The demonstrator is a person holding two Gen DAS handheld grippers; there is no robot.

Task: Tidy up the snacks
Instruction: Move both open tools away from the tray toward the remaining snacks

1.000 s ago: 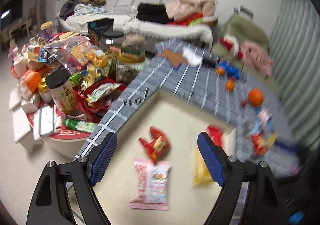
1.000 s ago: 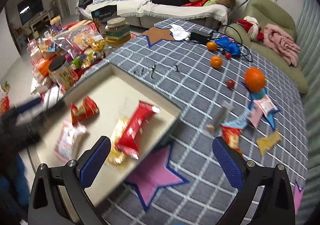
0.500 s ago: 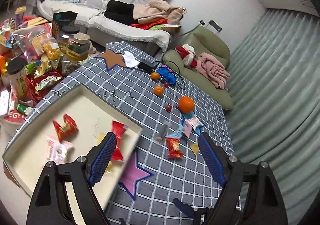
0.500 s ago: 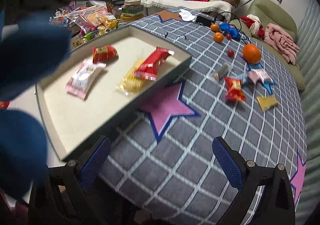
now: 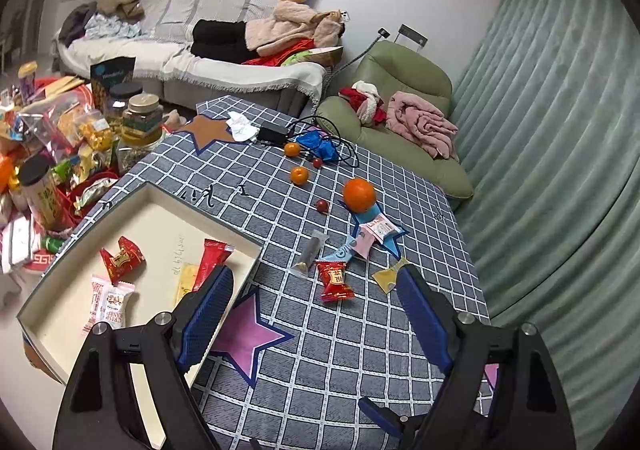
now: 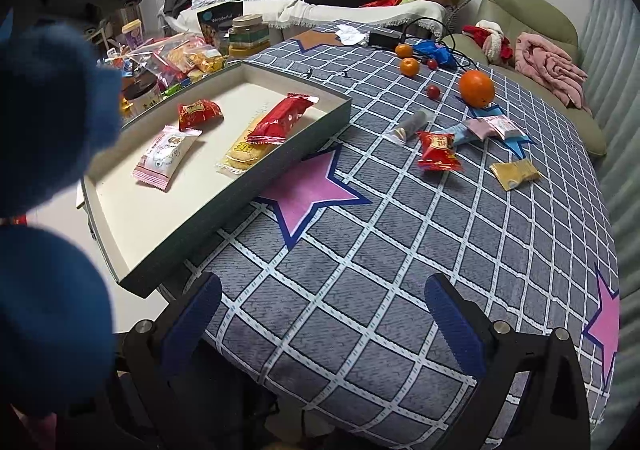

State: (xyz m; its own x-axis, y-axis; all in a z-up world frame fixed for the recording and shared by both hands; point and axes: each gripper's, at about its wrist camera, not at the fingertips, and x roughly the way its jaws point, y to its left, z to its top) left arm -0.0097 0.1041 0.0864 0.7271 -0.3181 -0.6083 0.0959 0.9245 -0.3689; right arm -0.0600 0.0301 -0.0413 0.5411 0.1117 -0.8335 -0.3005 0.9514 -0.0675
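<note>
A shallow cream tray point(image 5: 76, 262) sits at the table's left edge and holds two red packets, a pink-white packet point(image 5: 108, 304) and a yellow one. Loose on the checked cloth lie a red packet point(image 5: 335, 280), a grey stick packet point(image 5: 310, 254), a pink packet point(image 5: 374, 232) and a yellow packet point(image 5: 388, 276). My left gripper point(image 5: 312, 282) hangs open and empty above the tray's near right corner. My right gripper point(image 6: 322, 290) is open and empty over the near table edge, well short of the red packet point(image 6: 438, 151) and the tray point(image 6: 160, 217).
Oranges point(image 5: 359, 194) and small red fruits lie farther back, with a cable and blue cloth point(image 5: 320, 143). Jars and bagged snacks crowd a low stand on the left point(image 5: 52, 153). A blue sleeve point(image 6: 48, 129) fills the left of the right wrist view.
The left gripper has risen and drawn back from above the tray, so the whole table now shows. The right gripper has pulled back to the table's near edge. Both stayed open.
</note>
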